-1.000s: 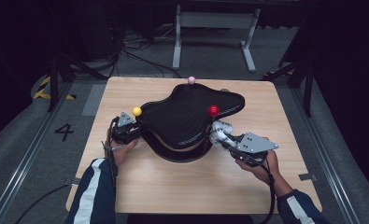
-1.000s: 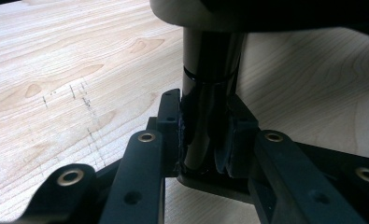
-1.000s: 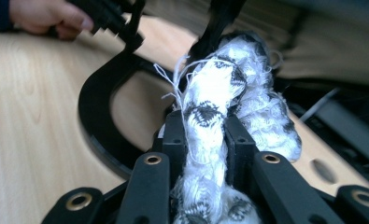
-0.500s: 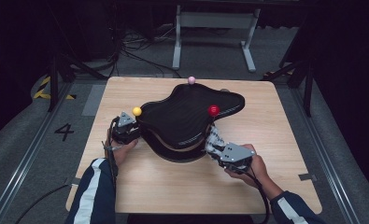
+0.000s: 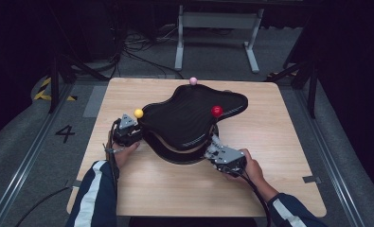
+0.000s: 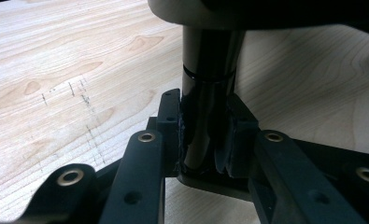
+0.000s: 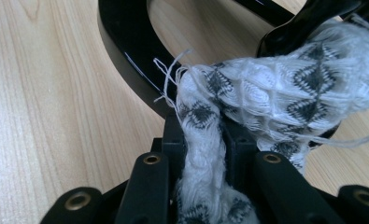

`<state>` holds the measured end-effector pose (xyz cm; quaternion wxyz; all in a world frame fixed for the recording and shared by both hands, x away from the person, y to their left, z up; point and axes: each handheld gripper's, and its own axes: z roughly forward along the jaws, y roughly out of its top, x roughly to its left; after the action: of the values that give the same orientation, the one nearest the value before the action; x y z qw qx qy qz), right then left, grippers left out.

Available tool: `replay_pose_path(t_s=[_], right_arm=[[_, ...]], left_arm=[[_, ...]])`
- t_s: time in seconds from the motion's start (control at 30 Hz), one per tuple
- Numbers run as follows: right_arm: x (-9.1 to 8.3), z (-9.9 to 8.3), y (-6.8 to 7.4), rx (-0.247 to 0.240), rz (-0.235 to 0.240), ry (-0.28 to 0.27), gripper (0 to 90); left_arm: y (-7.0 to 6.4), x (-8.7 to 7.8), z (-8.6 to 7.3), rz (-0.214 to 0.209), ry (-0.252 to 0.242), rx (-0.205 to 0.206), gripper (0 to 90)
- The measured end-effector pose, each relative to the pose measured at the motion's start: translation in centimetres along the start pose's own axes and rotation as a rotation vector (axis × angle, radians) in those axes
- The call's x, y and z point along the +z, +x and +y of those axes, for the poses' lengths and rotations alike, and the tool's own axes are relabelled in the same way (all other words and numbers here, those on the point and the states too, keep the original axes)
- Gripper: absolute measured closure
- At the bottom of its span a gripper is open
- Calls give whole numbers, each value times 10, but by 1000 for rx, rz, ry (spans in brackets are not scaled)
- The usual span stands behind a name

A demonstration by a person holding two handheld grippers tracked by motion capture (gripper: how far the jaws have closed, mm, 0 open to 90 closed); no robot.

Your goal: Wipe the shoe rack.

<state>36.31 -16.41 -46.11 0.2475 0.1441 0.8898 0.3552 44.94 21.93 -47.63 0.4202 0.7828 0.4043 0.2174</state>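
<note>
The white cloth with its dark diamond pattern (image 7: 247, 102) sits pinched between the jaws of my right gripper (image 5: 216, 150), at the near right edge of the black stand (image 5: 189, 118) in the middle of the table (image 5: 279, 142). It is soft, light and loosely knit, with frayed threads loose at its end, so I judge it will stretch and snag rather than slide; a hold on the thick bunched part is safer than on the threads. My left gripper (image 5: 128, 132) is clamped on the stand's black post (image 6: 208, 93), which is stiff, glossy and likely slippery, so I grip low near its base. The stand carries 3 balls: yellow (image 5: 138, 113), red (image 5: 217, 111), pink (image 5: 192, 81). Compared with 1 second ago, my right gripper has dropped lower and moved nearer to me, while my left stays put on the post.
</note>
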Motion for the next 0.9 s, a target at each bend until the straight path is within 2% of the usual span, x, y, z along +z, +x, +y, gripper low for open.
replay_pose_path(t_s=[0.03,0.1,0.13,0.17,0.3,0.47,0.73,0.9], right_arm=[[-2,1,-1,5,5,-7,748],[-14,8,-3,18,7,-63,742],[-14,8,-3,18,7,-63,742],[-27,16,-6,33,3,-119,740],[-42,29,-9,39,-29,-189,738],[-49,40,-12,44,-51,-237,737],[-62,57,-17,58,-116,-309,732],[-55,53,-17,59,-119,-302,727]], left_arm=[[-1,0,0,3,-1,4,728],[-1,0,0,5,1,3,725],[-1,1,0,4,1,3,725],[-1,1,0,5,2,2,725],[-1,1,0,8,3,7,724],[-1,1,0,10,6,9,723],[-2,2,1,1,10,16,725],[-2,2,1,-3,29,16,727]])
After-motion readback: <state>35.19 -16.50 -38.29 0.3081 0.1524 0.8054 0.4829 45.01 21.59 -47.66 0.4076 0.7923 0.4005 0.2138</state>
